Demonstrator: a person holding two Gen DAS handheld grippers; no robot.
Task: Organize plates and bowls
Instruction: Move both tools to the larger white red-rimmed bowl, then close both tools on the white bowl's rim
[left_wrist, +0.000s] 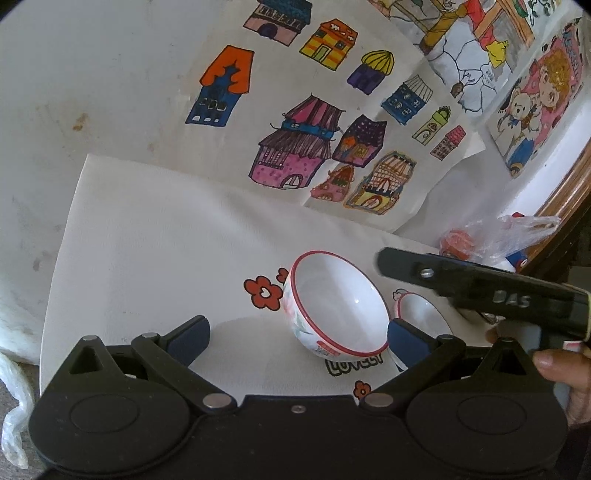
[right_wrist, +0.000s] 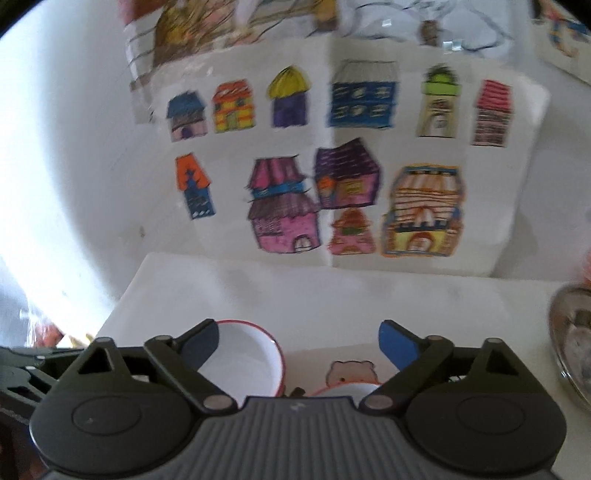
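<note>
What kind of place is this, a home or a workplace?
Probably a home, perhaps a child's corner. Hand-coloured house drawings are taped to the white wall, a cartoon-printed cloth covers the table, and red-rimmed bowls stand on it. Both grippers, left and right, are open.

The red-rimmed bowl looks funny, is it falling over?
It is tipped. The red-rimmed bowl leans on its side on the white cloth, opening facing sideways rather than up. Nothing spilled; it looks empty and unbroken.
</note>
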